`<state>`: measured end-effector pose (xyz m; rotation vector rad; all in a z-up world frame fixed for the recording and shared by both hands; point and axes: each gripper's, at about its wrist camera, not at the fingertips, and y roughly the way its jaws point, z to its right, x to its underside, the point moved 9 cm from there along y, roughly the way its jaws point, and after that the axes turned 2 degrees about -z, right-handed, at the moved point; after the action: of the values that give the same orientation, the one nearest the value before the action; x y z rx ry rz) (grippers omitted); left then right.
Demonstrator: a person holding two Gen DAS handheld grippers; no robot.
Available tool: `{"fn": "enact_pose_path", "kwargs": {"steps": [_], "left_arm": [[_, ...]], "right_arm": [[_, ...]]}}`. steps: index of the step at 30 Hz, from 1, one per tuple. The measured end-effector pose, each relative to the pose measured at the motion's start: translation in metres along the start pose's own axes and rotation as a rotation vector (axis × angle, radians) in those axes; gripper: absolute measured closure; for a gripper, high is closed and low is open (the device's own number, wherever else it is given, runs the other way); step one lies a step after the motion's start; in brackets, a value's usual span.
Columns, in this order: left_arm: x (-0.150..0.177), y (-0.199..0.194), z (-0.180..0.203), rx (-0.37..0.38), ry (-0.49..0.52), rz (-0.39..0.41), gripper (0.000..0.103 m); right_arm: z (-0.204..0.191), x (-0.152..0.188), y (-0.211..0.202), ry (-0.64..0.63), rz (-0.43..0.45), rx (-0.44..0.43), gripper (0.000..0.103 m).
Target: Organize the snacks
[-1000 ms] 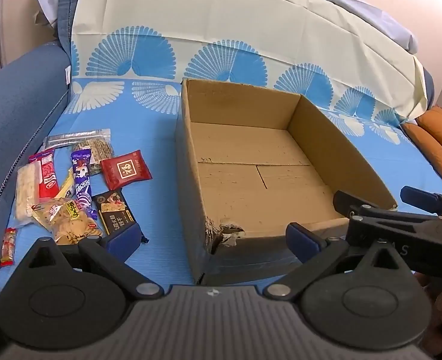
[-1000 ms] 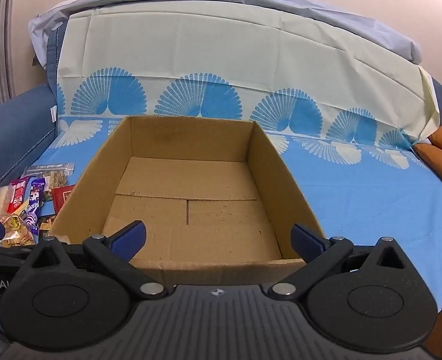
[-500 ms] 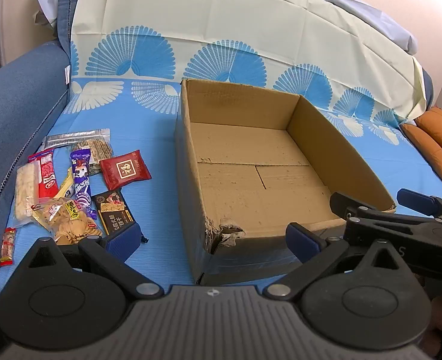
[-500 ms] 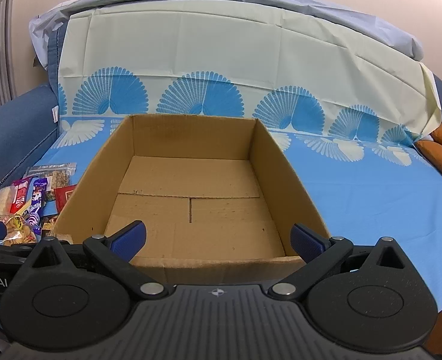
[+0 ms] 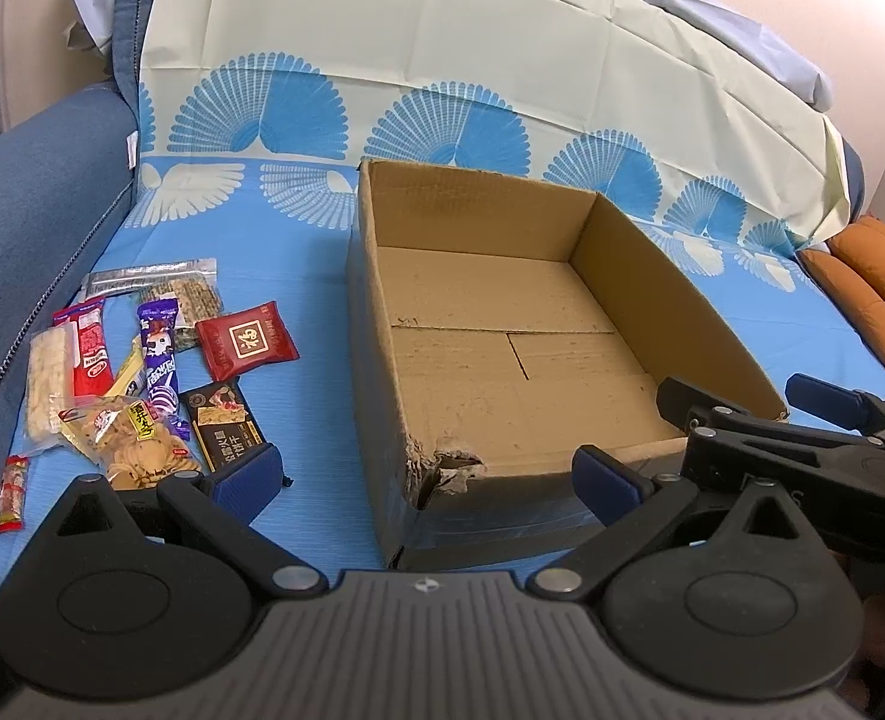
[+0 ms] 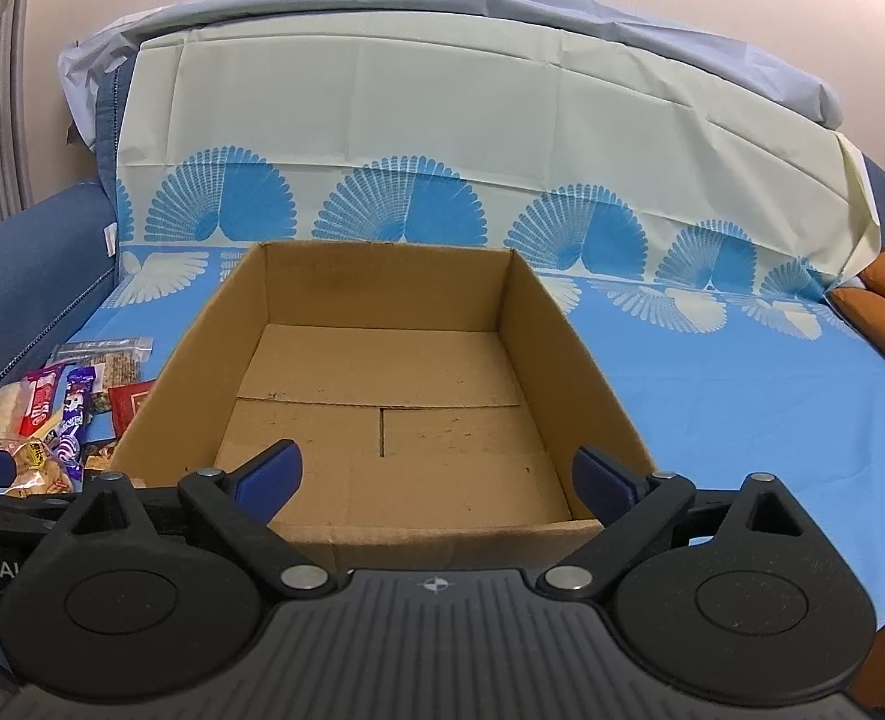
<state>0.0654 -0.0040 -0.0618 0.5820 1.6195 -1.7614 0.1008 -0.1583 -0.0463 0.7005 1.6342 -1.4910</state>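
Snacks [image 5: 142,378] lie heaped left of the empty cardboard box [image 5: 502,324] on the blue sofa cover [image 5: 298,324].
Left gripper [image 5: 427,474] and right gripper [image 6: 436,471] hover spread wide, holding nothing, near the box's front wall; orange cushions [image 5: 874,294] sit far right.
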Motion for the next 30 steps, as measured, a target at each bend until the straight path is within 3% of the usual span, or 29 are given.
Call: {"fn": "enact_pose_path", "kwargs": {"steps": [17, 23, 25, 30], "left_arm": [[-0.007, -0.011, 0.005, 0.046, 0.023, 0.054, 0.002], [-0.009, -0.017, 0.011, 0.044, 0.06, 0.12, 0.023], [-0.01, -0.019, 0.011, 0.044, 0.069, 0.143, 0.035], [-0.015, -0.026, 0.006, 0.075, 0.041, 0.167, 0.042]], "right_arm": [[-0.001, -0.003, -0.002, 0.001, 0.002, 0.002, 0.007], [-0.005, -0.001, 0.0, -0.011, -0.008, -0.016, 0.013], [-0.009, 0.0, 0.001, -0.028, -0.004, -0.012, 0.014], [-0.015, -0.002, -0.001, -0.04, 0.018, -0.021, 0.022]]}}
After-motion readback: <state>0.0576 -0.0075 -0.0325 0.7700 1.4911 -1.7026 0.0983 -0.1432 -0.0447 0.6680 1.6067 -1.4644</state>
